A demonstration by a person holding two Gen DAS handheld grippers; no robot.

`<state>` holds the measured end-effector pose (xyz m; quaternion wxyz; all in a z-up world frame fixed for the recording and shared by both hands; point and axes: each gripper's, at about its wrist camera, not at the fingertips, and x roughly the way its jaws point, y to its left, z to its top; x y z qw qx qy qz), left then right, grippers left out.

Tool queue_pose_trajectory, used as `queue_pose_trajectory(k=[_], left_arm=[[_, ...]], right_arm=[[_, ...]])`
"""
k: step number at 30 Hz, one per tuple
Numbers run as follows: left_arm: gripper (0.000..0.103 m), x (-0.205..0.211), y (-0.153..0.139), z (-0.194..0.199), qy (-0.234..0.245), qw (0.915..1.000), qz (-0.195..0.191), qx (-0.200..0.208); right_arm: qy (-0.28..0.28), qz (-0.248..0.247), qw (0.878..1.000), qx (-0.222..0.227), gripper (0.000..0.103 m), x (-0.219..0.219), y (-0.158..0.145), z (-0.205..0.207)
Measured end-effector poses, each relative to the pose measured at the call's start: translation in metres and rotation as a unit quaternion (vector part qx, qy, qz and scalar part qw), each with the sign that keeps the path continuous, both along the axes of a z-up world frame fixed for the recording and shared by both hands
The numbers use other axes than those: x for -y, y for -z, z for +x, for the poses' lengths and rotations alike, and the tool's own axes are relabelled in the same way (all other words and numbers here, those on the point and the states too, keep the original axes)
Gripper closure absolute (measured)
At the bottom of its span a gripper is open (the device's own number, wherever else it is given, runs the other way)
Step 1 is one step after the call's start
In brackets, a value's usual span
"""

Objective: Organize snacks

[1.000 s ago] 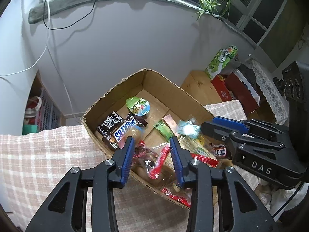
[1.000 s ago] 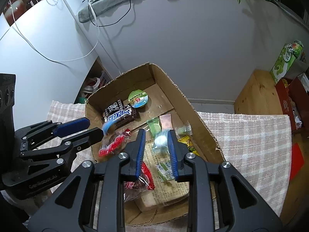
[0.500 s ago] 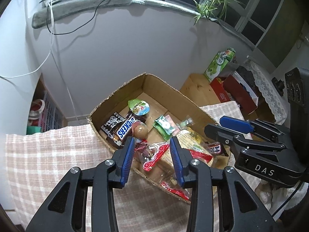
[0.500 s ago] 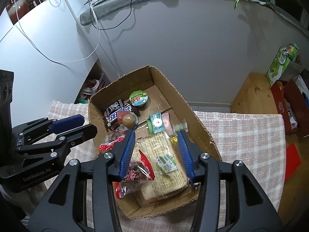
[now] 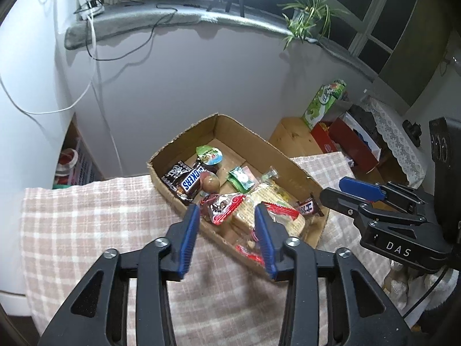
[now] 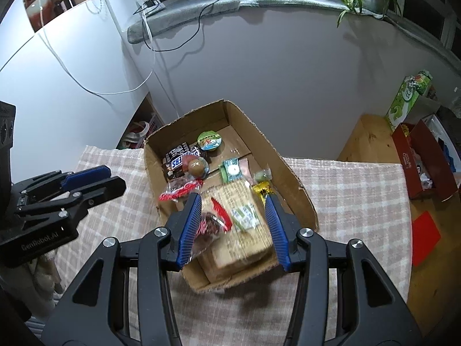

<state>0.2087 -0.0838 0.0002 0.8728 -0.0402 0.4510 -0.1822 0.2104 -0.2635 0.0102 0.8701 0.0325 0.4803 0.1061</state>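
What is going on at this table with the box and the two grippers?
A person holds a two-finger gripper in each hand above a cardboard box of snacks on a checked tablecloth. Neither the left gripper, whose jaws are opening, nor the right gripper holds anything. A Snickers bar, a green-lidded cup and wrapped sweets lie inside the box.

Spider plant (image 5: 309, 18) stood on the sill. Green carton (image 6: 409, 98) and red box (image 6: 423, 161) sat beside a wooden stand (image 6: 371, 141).
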Motion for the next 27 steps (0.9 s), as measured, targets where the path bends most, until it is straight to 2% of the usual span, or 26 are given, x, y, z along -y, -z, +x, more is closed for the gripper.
queue_pose_trajectory(k=[8,9,11,12,14,27], left_arm=[[0.055,-0.007,-0.017,-0.034,-0.012,0.9997,0.005,0.020],[0.054,-0.007,-0.018,-0.037,-0.014,0.9997,0.005,0.021],[0.052,-0.010,-0.021,-0.044,-0.017,0.9996,0.004,0.024],[0.051,-0.010,-0.022,-0.047,-0.019,0.9995,0.005,0.024],[0.044,-0.011,-0.022,-0.053,-0.024,0.9994,0.011,0.023],[0.043,-0.016,-0.012,-0.075,-0.035,0.9992,0.018,-0.005]], right_arm=[[0.005,-0.004,1.000,0.010,0.052,0.001,-0.009,-0.033],[0.006,-0.003,1.000,0.010,0.042,0.001,-0.009,-0.036],[0.012,-0.002,1.000,0.020,0.030,0.003,-0.013,-0.045],[0.015,-0.004,1.000,0.027,0.028,0.004,-0.016,-0.051],[0.015,-0.010,0.999,0.031,0.027,0.003,-0.019,-0.056],[0.038,-0.032,0.999,0.009,0.026,0.004,-0.017,-0.072]])
